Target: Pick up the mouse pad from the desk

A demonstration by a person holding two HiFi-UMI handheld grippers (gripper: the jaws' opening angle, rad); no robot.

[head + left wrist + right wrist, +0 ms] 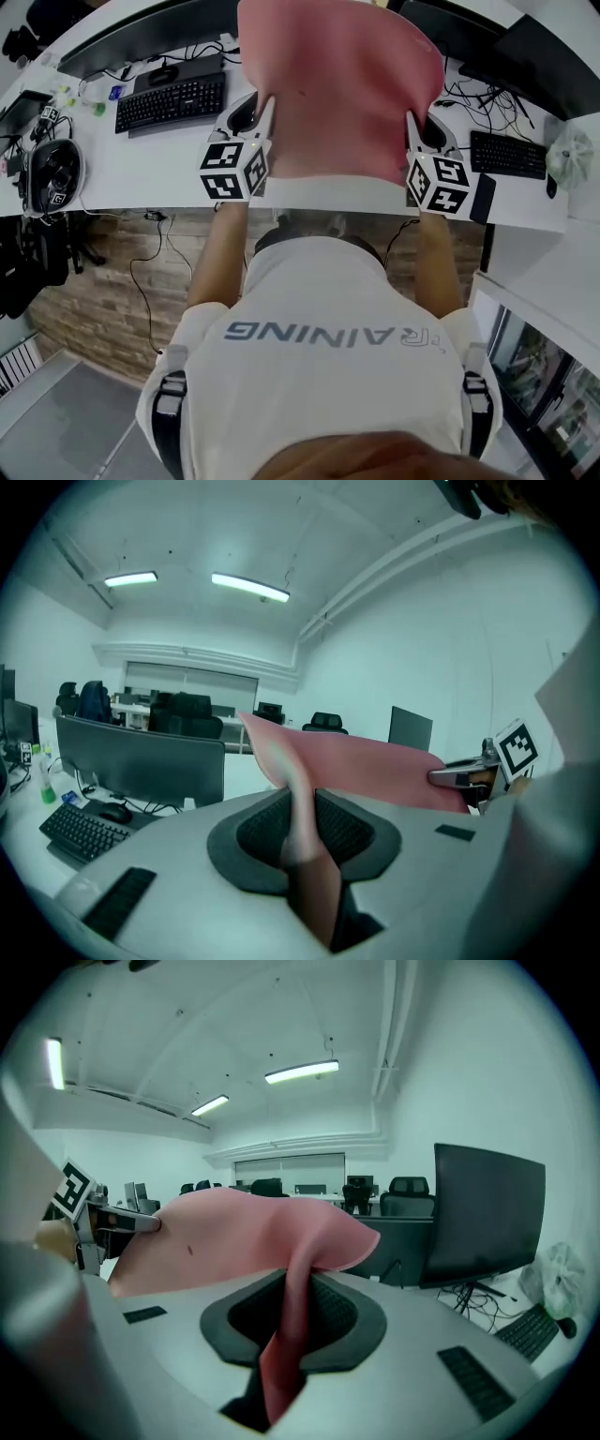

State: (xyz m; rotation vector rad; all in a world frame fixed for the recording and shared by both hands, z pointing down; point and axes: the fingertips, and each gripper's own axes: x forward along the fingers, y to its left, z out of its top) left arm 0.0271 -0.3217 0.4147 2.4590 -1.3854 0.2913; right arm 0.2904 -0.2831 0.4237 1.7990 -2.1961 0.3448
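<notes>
A large pink mouse pad [342,84] hangs in the air above the white desk [141,159], held between both grippers. My left gripper [262,112] is shut on the pad's left edge; in the left gripper view the pink mouse pad [366,766] runs between the pads and across to the right gripper [469,775]. My right gripper [412,122] is shut on the pad's right edge; in the right gripper view the pink mouse pad [234,1232] droops through the jaws and stretches left to the left gripper [117,1222].
On the desk a black keyboard [172,98] and a mouse [163,74] lie at the left, with a headset [52,173] further left. Another keyboard [506,153] lies at the right by a crumpled bag [569,157]. Monitors [141,37] stand along the back.
</notes>
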